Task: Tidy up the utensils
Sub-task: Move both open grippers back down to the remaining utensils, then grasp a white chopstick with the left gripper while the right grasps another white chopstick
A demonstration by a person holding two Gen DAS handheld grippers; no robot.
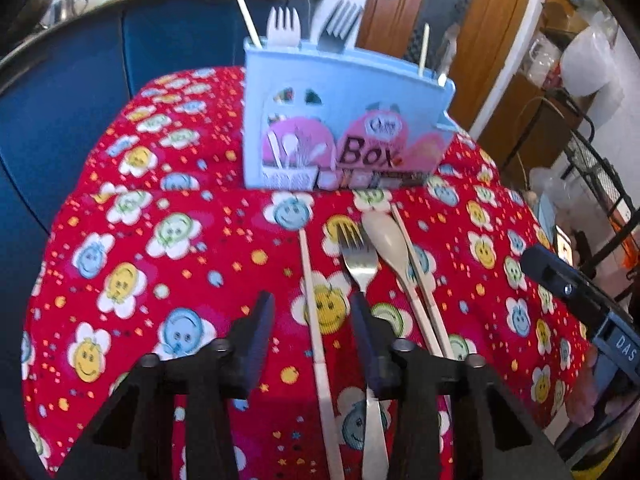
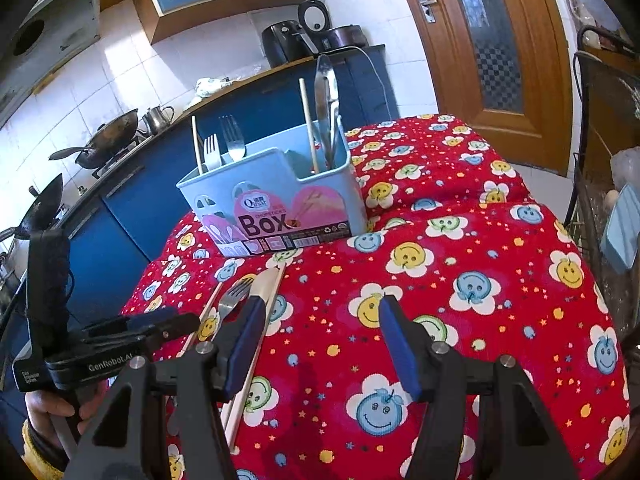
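Note:
A light blue utensil box (image 1: 344, 120) stands at the back of the red smiley-patterned tablecloth (image 1: 160, 264); it also shows in the right wrist view (image 2: 276, 196). It holds chopsticks, a white fork (image 1: 283, 26), a metal fork (image 1: 340, 24) and metal tongs (image 2: 326, 108). On the cloth in front lie a single chopstick (image 1: 316, 332), a metal fork (image 1: 358, 264), a cream spoon (image 1: 386, 240) and two more chopsticks (image 1: 420, 280). My left gripper (image 1: 312, 312) is open, low over the single chopstick and beside the fork. My right gripper (image 2: 320, 320) is open and empty above the cloth, right of the utensils.
A blue kitchen counter (image 2: 132, 184) with a wok (image 2: 108, 136) and appliances lies behind the table. A wooden door (image 2: 488, 40) is at the back right. A black wire rack (image 2: 600, 184) stands at the table's right side. The left gripper body (image 2: 100, 340) shows at lower left in the right wrist view.

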